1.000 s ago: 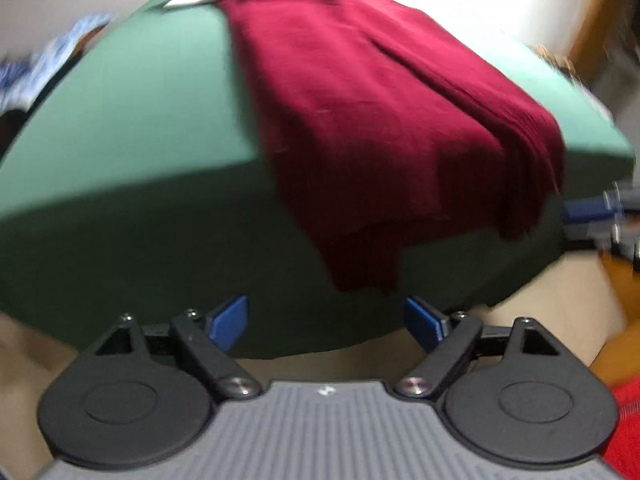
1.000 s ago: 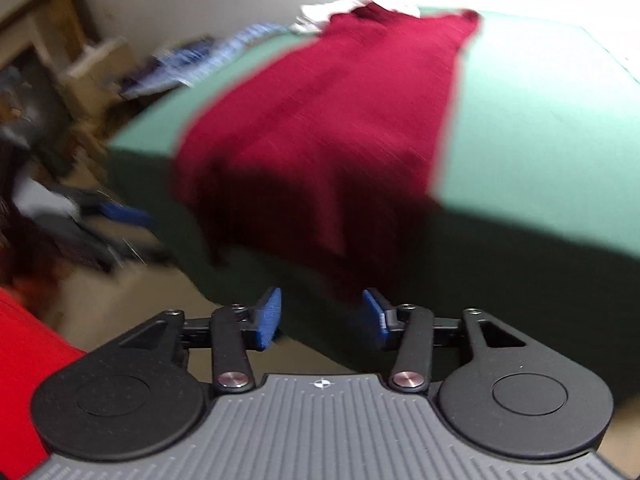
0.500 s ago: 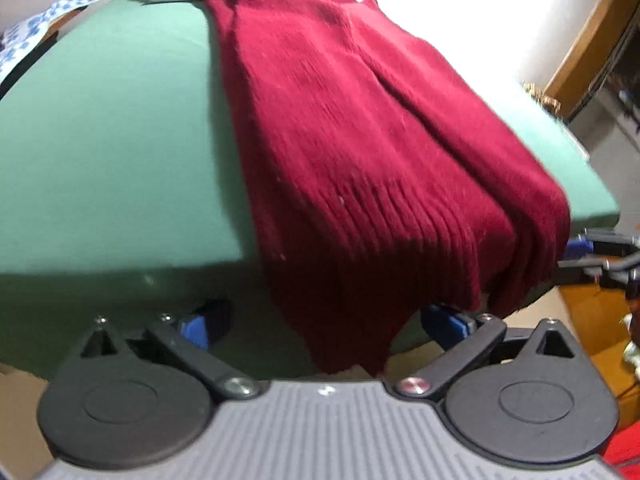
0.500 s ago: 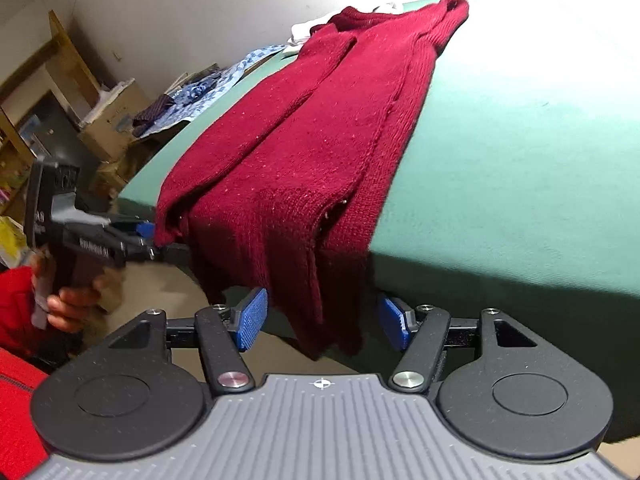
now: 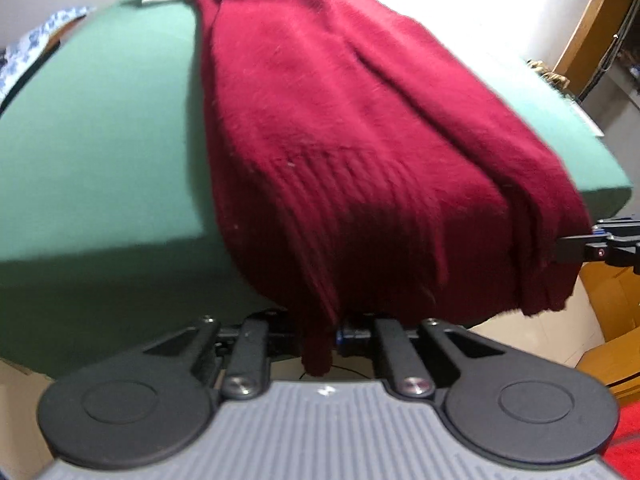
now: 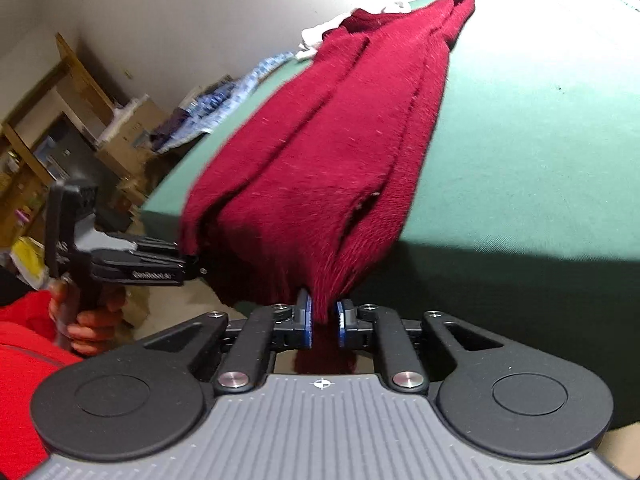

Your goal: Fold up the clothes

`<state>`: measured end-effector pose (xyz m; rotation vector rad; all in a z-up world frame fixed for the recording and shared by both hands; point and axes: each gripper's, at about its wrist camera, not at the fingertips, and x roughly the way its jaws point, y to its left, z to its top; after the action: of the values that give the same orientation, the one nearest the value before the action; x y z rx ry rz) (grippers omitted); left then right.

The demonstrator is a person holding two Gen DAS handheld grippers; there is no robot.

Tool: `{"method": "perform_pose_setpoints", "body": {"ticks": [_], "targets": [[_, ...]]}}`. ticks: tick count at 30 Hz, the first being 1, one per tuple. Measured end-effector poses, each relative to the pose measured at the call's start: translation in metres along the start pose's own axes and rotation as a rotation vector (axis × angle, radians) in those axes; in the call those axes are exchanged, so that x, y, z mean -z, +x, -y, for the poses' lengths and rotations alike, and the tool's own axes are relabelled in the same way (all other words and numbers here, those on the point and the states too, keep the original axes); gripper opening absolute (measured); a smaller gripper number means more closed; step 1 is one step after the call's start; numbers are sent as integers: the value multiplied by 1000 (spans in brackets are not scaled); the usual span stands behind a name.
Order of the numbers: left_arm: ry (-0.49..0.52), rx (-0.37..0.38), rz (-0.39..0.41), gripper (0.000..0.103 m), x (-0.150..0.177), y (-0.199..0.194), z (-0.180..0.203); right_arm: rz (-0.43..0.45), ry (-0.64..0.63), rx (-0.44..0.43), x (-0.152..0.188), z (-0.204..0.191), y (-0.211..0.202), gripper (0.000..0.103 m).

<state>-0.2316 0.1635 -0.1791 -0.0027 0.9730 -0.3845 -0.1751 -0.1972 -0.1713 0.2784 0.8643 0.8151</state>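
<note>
A dark red knitted sweater (image 5: 340, 120) lies lengthwise on the green table (image 5: 100, 120), its ribbed hem hanging over the near edge. My left gripper (image 5: 320, 334) is closing its jaws on the hem's left corner, and the knit sits pinched between the pads. In the right wrist view the sweater (image 6: 340, 140) runs away across the table (image 6: 520, 160). My right gripper (image 6: 322, 320) is closing too, with the hem's right corner squeezed between its blue pads (image 6: 305, 318). Each gripper shows in the other's view, at the hem's far side.
A white cloth (image 6: 320, 36) and a blue-patterned cloth (image 6: 224, 108) lie at the table's far end. Cardboard boxes and wooden shelves (image 6: 120, 140) stand left of the table. A hand (image 6: 88, 320) and a red sleeve (image 6: 20, 360) hold the left gripper.
Both grippers came in under the hanging hem with jaws wide, then closed on it. The hem now hangs pinched at both corners.
</note>
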Motion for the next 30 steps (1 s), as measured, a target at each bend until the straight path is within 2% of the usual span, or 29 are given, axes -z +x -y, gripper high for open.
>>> {"method": "perform_pose_setpoints", "body": {"ticks": [4, 9, 13, 17, 22, 25, 26, 27, 29, 30], "targets": [[-43, 0, 70, 7, 2, -31, 1, 65, 76, -64, -5, 2, -13, 12], [-127, 11, 167, 7, -13, -66, -9, 113, 146, -161, -21, 2, -20, 12], [-132, 19, 218, 7, -34, -83, -11, 160, 191, -224, -39, 2, -29, 12], [-139, 41, 255, 7, -67, -83, -20, 224, 239, -266, -69, 8, -26, 12], [-111, 69, 235, 7, -117, -44, -46, 273, 251, -190, -109, 18, -1, 12], [-95, 104, 210, 9, -149, -15, -63, 283, 296, -116, -126, 28, 20, 18], [-88, 118, 199, 13, -159, -6, -68, 291, 313, -83, -130, 31, 24, 26], [-81, 128, 185, 14, -168, -1, -72, 299, 330, -51, -133, 34, 28, 41], [-70, 150, 161, 14, -186, 9, -81, 334, 380, -15, -139, 39, 31, 48], [-68, 163, 167, 14, -193, 7, -86, 381, 403, -40, -140, 40, 26, 48]]}}
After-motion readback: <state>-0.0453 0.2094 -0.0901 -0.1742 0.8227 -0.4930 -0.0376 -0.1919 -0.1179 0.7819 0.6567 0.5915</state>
